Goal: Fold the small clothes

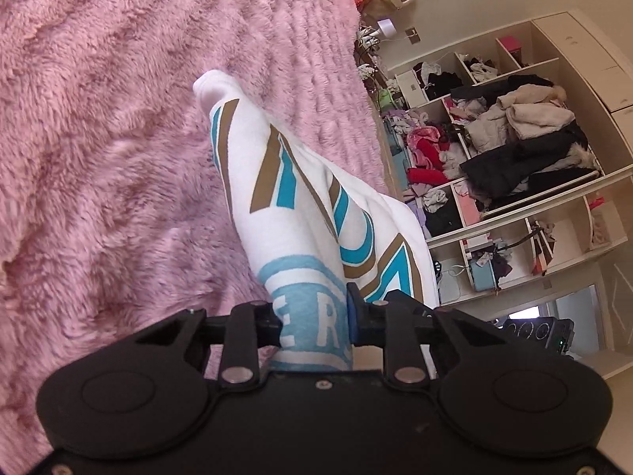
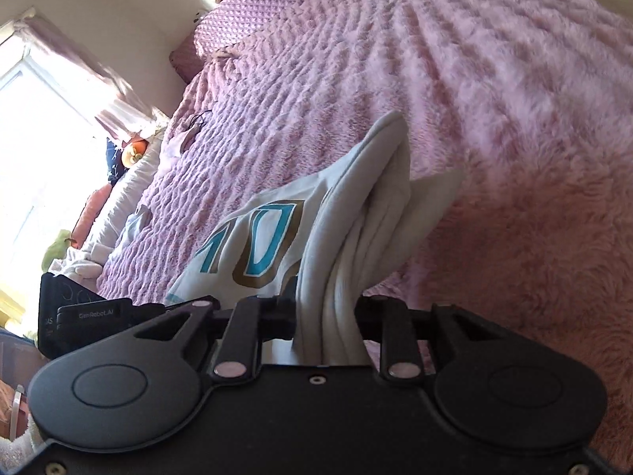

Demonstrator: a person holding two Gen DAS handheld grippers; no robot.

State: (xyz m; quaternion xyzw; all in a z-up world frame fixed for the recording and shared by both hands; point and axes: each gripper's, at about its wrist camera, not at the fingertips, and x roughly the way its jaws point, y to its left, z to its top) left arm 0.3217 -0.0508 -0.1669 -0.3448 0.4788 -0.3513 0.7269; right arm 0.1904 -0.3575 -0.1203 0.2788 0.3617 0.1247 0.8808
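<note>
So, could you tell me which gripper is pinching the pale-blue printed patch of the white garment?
The left gripper: its jaws clamp the white garment on the pale-blue lettered patch; the right gripper holds plain white folds.

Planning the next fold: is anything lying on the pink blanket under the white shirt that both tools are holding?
Nothing visible. The left tool and right tool both grip the white shirt, and the pink blanket beneath it looks bare.

Matt black plastic claw (image 1: 314, 324) w/ metal rivets; smooth white printed cloth garment (image 1: 300, 198); fluffy pink fleece blanket (image 1: 99, 138).
</note>
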